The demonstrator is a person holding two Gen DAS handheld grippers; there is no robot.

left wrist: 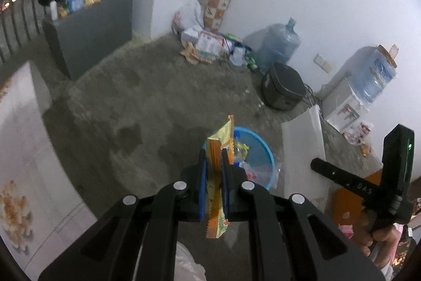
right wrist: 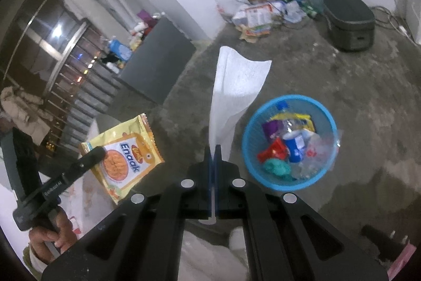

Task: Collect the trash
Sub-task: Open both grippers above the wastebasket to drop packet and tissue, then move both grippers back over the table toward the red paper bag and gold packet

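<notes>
Two tongs (left wrist: 213,157) (right wrist: 213,149), one wrapper (right wrist: 123,157), one tissue (right wrist: 236,86), one basket (right wrist: 289,185)

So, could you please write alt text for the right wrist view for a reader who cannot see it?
The right gripper is shut on a white paper sheet beside a blue basket of trash on a concrete floor. At left, the left gripper holds a yellow snack packet.
</notes>
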